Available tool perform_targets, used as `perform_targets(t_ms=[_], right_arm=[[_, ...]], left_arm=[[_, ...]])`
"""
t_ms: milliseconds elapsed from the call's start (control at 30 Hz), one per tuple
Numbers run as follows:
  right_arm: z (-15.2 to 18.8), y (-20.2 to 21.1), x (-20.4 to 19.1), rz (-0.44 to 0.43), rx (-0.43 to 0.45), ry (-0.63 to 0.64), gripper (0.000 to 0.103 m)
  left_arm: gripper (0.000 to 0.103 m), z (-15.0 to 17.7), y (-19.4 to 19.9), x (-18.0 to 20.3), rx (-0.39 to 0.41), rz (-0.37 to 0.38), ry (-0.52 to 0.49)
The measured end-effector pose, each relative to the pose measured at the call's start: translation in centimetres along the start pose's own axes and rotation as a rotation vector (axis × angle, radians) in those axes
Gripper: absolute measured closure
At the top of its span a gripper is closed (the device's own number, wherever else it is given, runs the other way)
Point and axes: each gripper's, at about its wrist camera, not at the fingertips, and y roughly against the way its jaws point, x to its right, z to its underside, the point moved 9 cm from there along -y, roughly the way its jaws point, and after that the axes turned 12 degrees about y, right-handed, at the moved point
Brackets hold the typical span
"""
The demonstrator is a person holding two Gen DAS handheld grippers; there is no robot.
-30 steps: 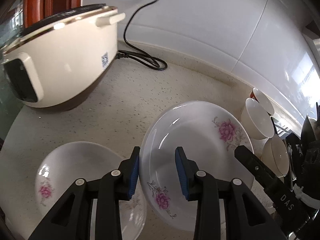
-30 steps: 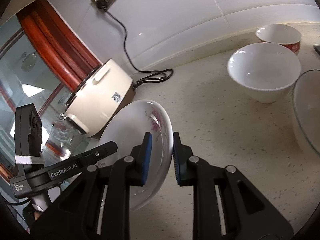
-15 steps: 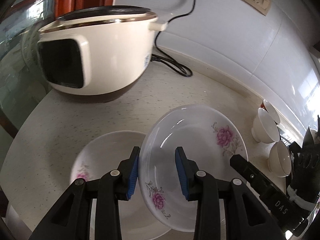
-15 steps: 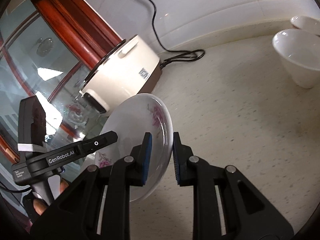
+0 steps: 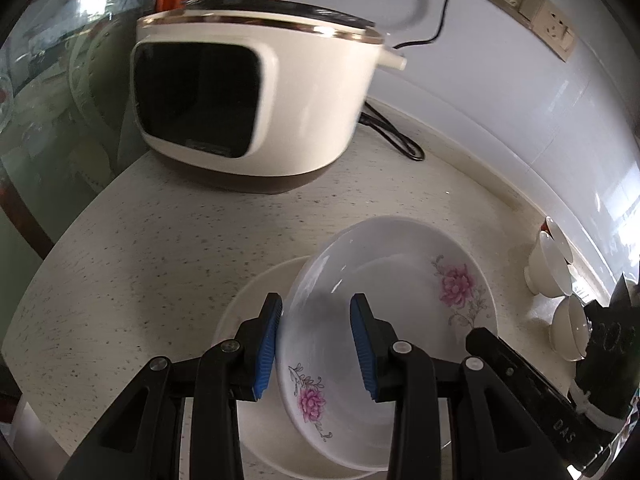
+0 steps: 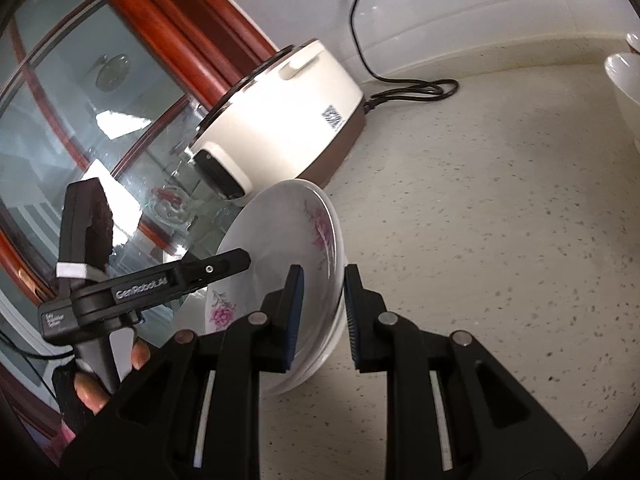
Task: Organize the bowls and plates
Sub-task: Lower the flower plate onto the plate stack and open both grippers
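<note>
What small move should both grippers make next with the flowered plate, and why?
Probably lower it a little. Both the left gripper and the right gripper clamp the flowered plate, tilted over the plate on the counter, so lowering would stack it.

Daylight comes in from the glass door (image 6: pixel 100 128) at nine o'clock of the right wrist view, where a bright patch glares. In the left wrist view the tiled wall (image 5: pixel 540 128) shines at three o'clock with white streaks. The cooker (image 5: pixel 256 96) is a little smeared by motion, its black panel dim. A soft shadow lies on the counter (image 6: pixel 500 260) under the plate (image 6: pixel 280 248). Both views bend strongly and darken to black at their round edges.
</note>
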Motion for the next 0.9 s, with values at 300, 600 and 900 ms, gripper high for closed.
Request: perform_targets(t_ms=[300,600,900], right_arm=[[0.8,-1.5,-1.5,0.058,-0.054,0.126,0.076],[1.3,-1.6,-2.3,0.161,-0.079,0.272,0.075],[1.5,-1.4,-3.4,0.173,-0.082,0.350,0.058]], left_arm=[[0.067,0.2,-0.1,-2.2,0.000,0.000,0.013],[0.067,0.4,0.4,-2.2,0.031,-0.027,-0.038],[0.067,0.8,0.7,-2.1,0.083,-0.074,-0.091]])
